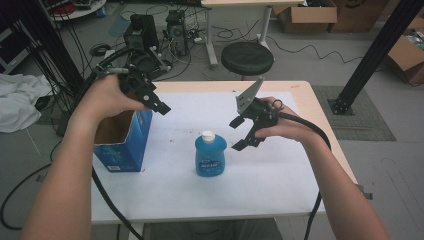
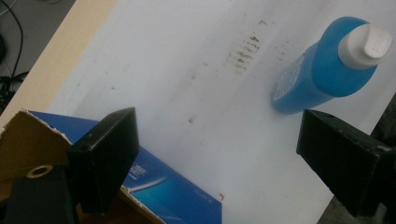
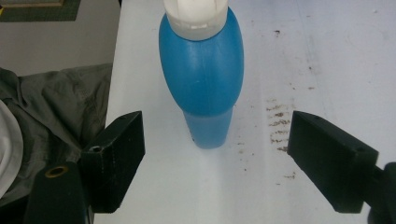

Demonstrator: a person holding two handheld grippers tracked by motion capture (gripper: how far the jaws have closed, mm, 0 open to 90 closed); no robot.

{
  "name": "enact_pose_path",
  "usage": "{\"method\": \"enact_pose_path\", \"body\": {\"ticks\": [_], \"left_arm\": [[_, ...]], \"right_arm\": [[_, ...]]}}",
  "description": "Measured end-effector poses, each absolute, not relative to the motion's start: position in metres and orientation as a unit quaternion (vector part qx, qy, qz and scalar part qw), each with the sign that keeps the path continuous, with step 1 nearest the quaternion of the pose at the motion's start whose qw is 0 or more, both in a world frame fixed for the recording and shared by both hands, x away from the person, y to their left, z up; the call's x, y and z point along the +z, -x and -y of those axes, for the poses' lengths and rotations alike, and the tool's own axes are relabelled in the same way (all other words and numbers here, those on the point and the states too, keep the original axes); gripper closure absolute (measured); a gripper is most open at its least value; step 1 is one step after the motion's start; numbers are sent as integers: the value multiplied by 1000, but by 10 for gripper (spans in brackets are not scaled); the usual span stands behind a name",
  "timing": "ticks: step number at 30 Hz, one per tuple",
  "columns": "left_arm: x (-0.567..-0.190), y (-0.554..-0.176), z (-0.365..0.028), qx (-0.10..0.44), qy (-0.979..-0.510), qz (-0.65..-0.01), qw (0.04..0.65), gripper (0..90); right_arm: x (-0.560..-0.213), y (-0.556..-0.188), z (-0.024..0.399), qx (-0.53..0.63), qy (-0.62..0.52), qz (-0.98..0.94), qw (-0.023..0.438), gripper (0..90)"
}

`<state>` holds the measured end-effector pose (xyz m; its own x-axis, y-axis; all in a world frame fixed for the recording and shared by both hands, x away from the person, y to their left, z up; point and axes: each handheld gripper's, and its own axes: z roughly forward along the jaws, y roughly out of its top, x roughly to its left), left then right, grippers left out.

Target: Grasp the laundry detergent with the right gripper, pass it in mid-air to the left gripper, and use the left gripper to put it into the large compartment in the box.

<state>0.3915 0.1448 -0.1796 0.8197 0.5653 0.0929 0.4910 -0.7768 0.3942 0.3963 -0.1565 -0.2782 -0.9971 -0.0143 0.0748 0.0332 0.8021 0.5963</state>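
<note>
A blue bottle (image 1: pixel 210 156) with a white cap (image 1: pixel 208 136) stands upright near the middle of the bench (image 1: pixel 280 185), on its white cover. The right tongs (image 1: pixel 241 134) are held just to the right of the bottle, a little above it, and they point toward it; their jaws stand wide apart and nothing is between them. In the right gripper view the bottle (image 3: pixel 201 79) is seen ahead of the gap between the two black jaws, not touched by them. The left tongs (image 1: pixel 161 106) hang over the far right corner of a blue cardboard box (image 1: pixel 125 145), which stands open at the left side of the bench, well apart from the bottle. These jaws are also apart and hold nothing. In the left gripper view the torn brown flap and blue wall of the box (image 2: pixel 177 196) lie under the left jaw, and the bottle (image 2: pixel 327 70) is farther off, above the right jaw. Some small dark marks (image 3: pixel 279 122) are on the white cover beside the bottle.
</note>
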Motion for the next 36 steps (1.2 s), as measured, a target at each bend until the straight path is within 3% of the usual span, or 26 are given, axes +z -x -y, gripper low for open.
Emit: {"method": "enact_pose_path", "body": {"ticks": [36], "left_arm": [[-190,-390,-154,92,-935,-289,181,142]], "right_arm": [[-345,-399,122,-366,3,928,69,237]]}}
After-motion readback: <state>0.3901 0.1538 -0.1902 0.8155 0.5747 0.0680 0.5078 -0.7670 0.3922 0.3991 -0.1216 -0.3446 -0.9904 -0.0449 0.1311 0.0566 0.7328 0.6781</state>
